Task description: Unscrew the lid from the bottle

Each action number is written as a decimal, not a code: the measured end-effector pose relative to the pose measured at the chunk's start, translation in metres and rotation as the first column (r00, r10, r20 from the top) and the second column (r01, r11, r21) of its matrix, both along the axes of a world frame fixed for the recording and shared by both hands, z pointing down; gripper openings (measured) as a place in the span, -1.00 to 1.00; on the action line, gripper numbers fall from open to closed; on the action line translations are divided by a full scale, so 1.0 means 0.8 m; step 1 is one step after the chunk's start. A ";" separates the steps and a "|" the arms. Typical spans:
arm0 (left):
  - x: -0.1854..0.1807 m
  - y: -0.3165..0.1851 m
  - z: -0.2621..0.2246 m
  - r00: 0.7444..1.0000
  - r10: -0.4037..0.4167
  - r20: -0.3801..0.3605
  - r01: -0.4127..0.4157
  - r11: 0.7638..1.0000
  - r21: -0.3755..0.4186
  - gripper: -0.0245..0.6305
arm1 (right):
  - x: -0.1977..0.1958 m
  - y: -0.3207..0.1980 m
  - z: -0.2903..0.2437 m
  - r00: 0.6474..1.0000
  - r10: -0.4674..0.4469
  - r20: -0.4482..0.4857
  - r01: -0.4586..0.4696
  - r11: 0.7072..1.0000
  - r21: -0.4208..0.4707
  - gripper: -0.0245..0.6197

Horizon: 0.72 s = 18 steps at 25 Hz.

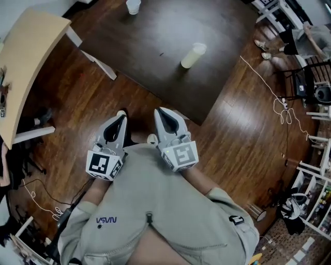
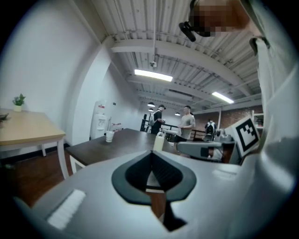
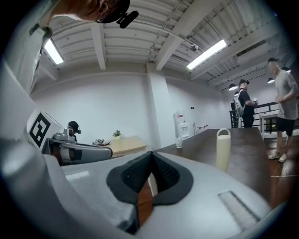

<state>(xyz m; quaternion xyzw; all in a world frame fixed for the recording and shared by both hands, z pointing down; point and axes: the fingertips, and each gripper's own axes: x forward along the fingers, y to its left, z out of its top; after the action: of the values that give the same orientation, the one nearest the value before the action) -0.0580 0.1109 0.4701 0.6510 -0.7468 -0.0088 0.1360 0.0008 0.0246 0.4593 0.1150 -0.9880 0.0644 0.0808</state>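
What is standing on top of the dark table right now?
A cream bottle, capped, and a white cup near the far edge of the dark table. Nothing else shows; the cup's inside cannot be seen.

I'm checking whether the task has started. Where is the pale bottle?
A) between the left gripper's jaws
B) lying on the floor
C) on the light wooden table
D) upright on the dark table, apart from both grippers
D: the bottle stands upright on the dark table, apart from the left gripper and the right gripper, whose jaws are shut on nothing.
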 end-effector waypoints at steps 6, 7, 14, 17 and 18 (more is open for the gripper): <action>-0.053 -0.052 -0.027 0.977 0.212 -0.003 -0.212 0.977 0.039 -0.92 | -0.027 -0.029 -0.027 0.972 0.233 0.005 -0.233 0.972 0.016 -0.93; -0.061 -0.062 -0.031 0.970 0.245 -0.004 -0.245 0.968 0.049 -0.92 | -0.033 -0.032 -0.032 0.965 0.263 0.007 -0.263 0.965 0.022 -0.93; -0.097 -0.116 -0.043 0.908 0.418 -0.025 -0.414 0.905 0.095 -0.92 | -0.051 -0.062 -0.043 0.888 0.459 -0.026 -0.456 0.887 0.074 -0.93; -0.109 -0.140 -0.049 0.894 0.448 -0.010 -0.444 0.889 0.115 -0.92 | -0.046 -0.078 -0.044 0.845 0.534 -0.034 -0.530 0.844 0.081 -0.93; -0.111 -0.149 -0.048 0.892 0.452 -0.005 -0.448 0.886 0.118 -0.92 | -0.042 -0.084 -0.043 0.832 0.553 -0.039 -0.549 0.831 0.085 -0.93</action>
<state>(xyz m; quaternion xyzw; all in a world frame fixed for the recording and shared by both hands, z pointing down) -0.1468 -0.0080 0.4314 0.8127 -0.5715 -0.0301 0.1093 -0.0331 -0.0427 0.4249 0.3996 -0.9115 0.0466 0.0853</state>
